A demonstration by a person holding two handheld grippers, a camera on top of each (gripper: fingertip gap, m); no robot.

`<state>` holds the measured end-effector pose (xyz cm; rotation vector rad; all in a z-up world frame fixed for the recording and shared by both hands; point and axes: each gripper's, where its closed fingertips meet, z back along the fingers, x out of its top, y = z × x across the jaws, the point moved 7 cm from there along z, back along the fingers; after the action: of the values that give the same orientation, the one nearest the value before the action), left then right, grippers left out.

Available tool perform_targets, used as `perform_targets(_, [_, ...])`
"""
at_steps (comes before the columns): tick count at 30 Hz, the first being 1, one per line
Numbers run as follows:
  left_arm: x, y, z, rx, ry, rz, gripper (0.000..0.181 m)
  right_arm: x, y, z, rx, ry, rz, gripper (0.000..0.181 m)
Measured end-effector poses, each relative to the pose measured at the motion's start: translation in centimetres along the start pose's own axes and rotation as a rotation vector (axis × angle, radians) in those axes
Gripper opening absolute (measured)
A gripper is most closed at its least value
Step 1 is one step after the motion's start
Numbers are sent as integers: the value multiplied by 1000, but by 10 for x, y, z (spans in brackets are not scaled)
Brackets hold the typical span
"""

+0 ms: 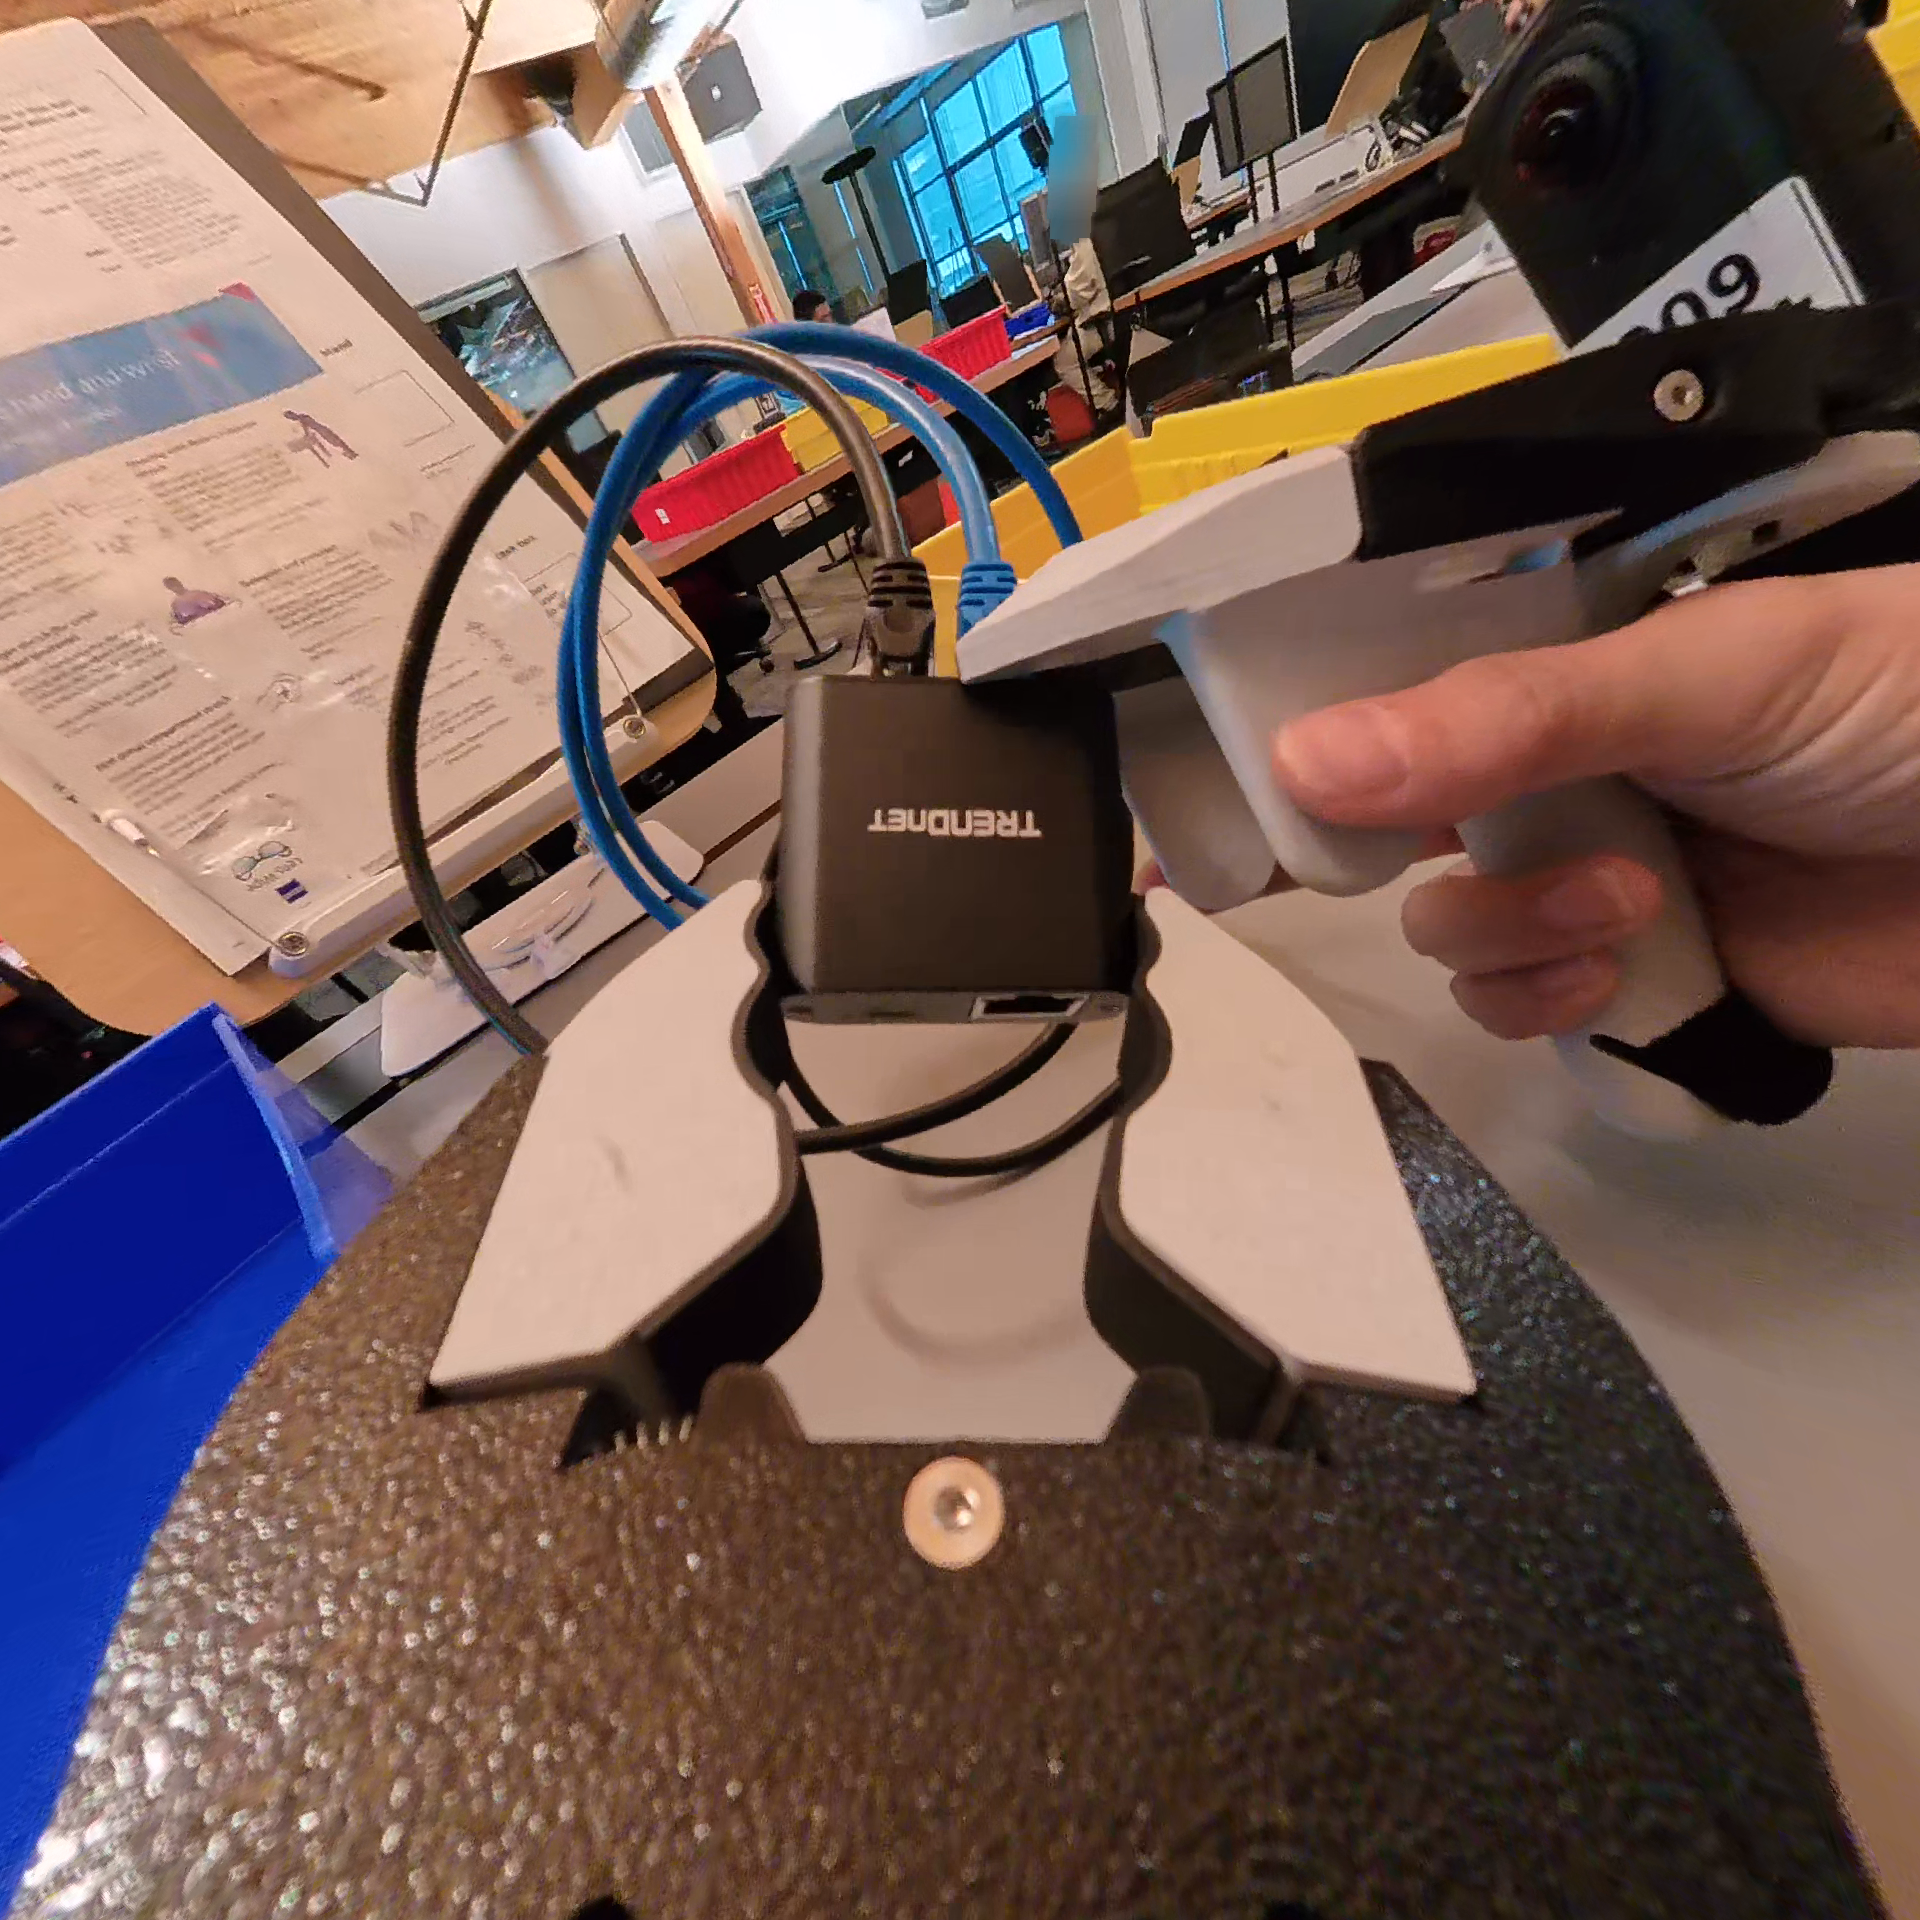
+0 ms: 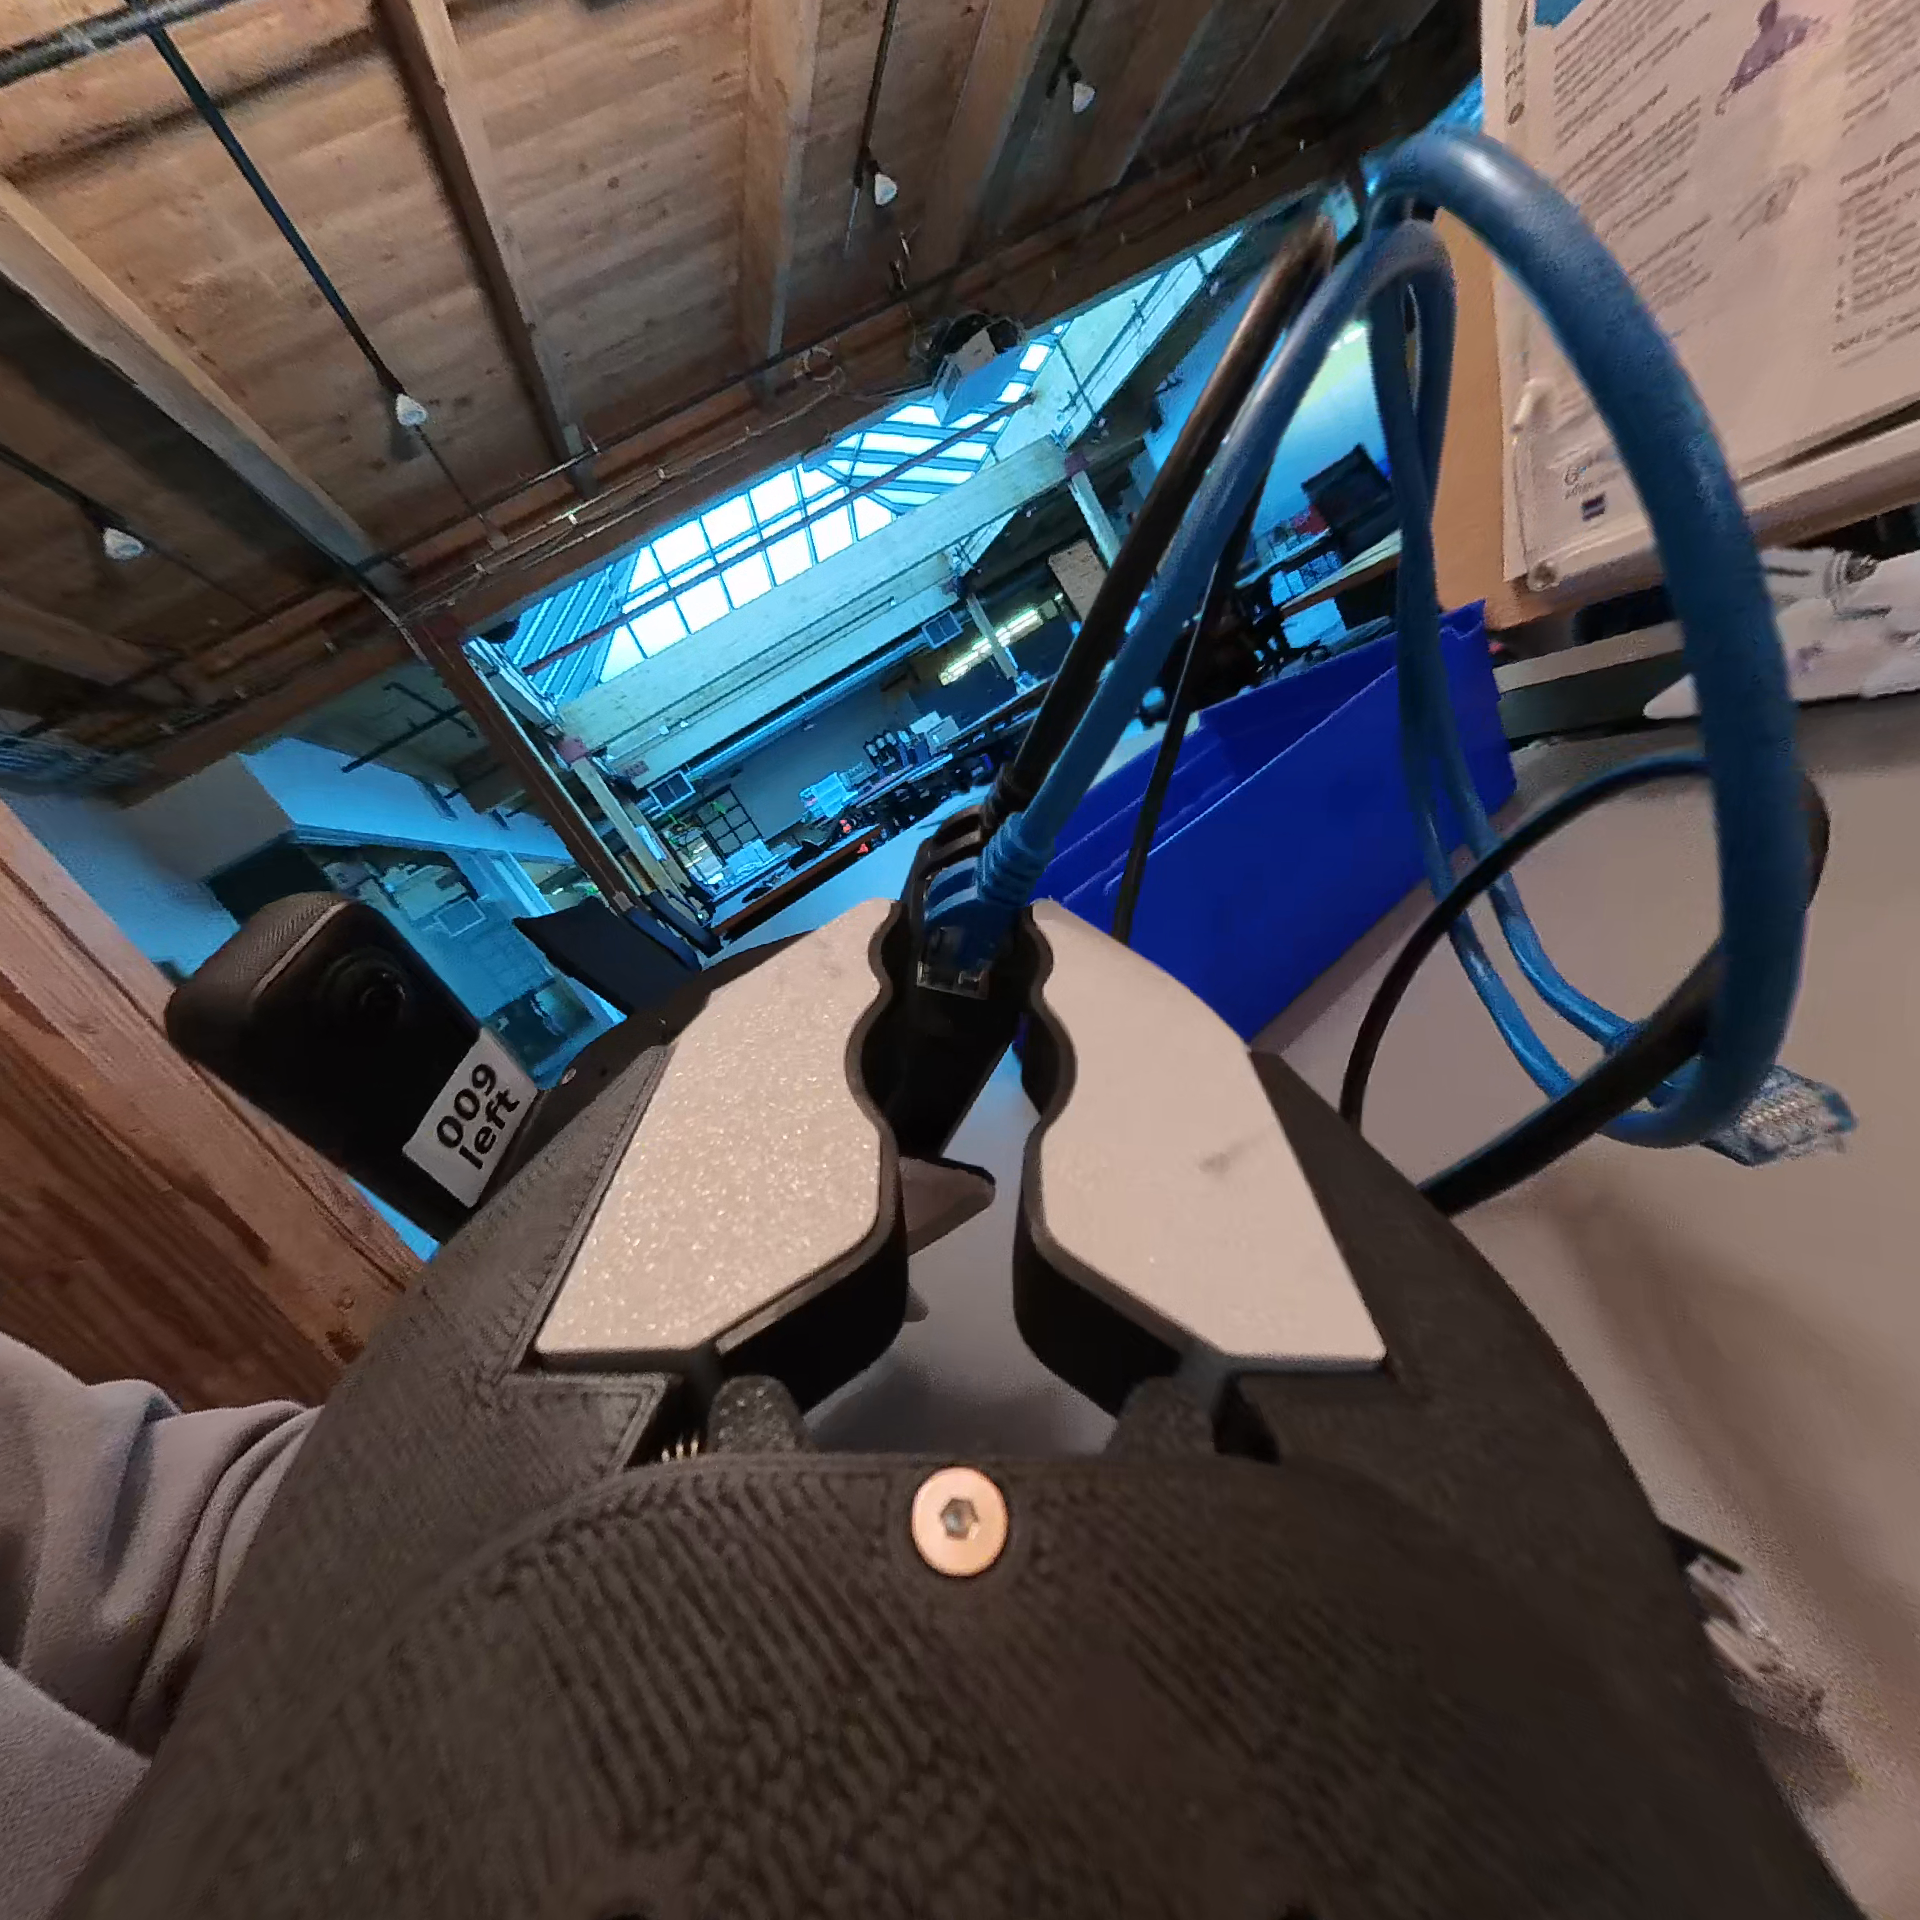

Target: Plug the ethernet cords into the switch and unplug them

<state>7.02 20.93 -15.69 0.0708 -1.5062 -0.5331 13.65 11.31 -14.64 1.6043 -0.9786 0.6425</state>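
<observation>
My left gripper (image 1: pixel 951 914) is shut on a small black switch (image 1: pixel 935 831), holding it by its sides above the table with one empty port facing the camera. A black ethernet cord (image 1: pixel 899 613) is plugged into the switch's far side. The blue ethernet cord's plug (image 1: pixel 982 597) stands beside it, partly hidden by my right gripper (image 1: pixel 1091 623), which reaches in from the right. In the right wrist view, the right gripper (image 2: pixel 961 935) is shut on the blue plug (image 2: pixel 961 951), whose clear tip shows at the switch's edge (image 2: pixel 930 1060). I cannot tell if it is seated.
The cords loop up and down to the table, and a loose blue plug (image 2: pixel 1777 1122) lies there. A blue bin (image 1: pixel 135 1195) stands at the left, a yellow bin (image 1: pixel 1195 457) behind, and a leaning poster board (image 1: pixel 208 468) at the far left. A hand (image 1: pixel 1621 810) holds the right gripper.
</observation>
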Motion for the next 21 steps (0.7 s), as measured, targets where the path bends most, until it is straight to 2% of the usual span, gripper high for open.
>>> perform_targets(14, [3,0,2,-15,-40,33,61,3,3,-1,47,-40,-60,14])
perform_targets(21, [1,-2,0,-32,-49,65,61,3,7,1,24,0,37,14])
